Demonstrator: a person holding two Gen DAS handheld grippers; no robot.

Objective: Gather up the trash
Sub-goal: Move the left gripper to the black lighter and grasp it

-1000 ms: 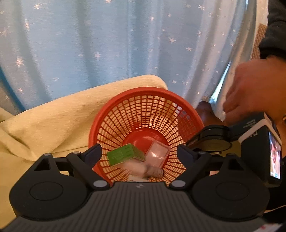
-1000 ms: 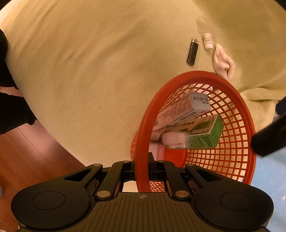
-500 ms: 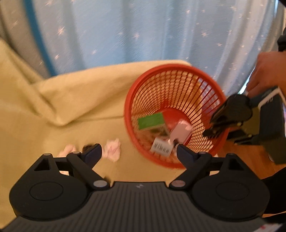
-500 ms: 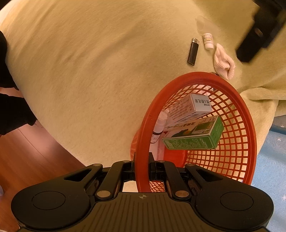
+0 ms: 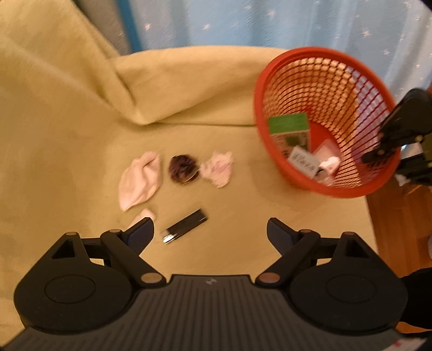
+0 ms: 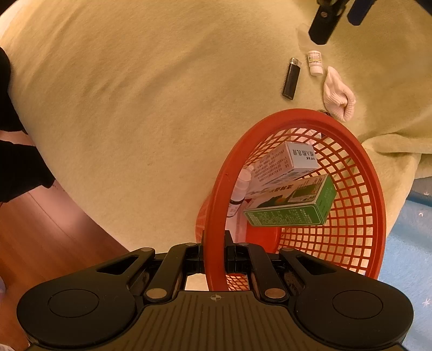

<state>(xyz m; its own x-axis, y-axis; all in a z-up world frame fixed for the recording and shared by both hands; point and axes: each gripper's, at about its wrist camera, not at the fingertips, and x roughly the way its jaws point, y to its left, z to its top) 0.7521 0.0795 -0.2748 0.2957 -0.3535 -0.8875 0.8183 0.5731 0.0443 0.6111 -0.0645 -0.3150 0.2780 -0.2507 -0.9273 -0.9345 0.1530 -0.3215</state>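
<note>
My right gripper [image 6: 214, 243] is shut on the near rim of the red mesh basket [image 6: 297, 116], which leans on the yellow blanket. Inside lie a green box [image 6: 291, 208], a white box [image 6: 291, 162] and a small bottle [image 6: 240, 186]. My left gripper [image 5: 210, 232] hangs open and empty over the blanket, left of the basket [image 5: 259, 108]. A black lighter [image 5: 185, 226] lies just beyond its fingertips. Farther off are a white sock [image 5: 140, 183], a dark scrunchie [image 5: 183, 168] and a crumpled tissue [image 5: 218, 168]. A small white bottle [image 6: 315, 62] is half hidden behind the left finger.
The yellow blanket [image 6: 135, 108] rises in a fold behind the items. A blue starred curtain [image 5: 270, 21] hangs at the back. Wooden floor [image 6: 40, 229] and a blue rug [image 6: 405, 256] border the blanket. A person's dark sleeve [image 6: 16, 162] is at the left edge.
My left gripper has swung left away from the basket and lower, still open, so the lighter, sock and tissue came into its view. The right gripper kept still on the rim.
</note>
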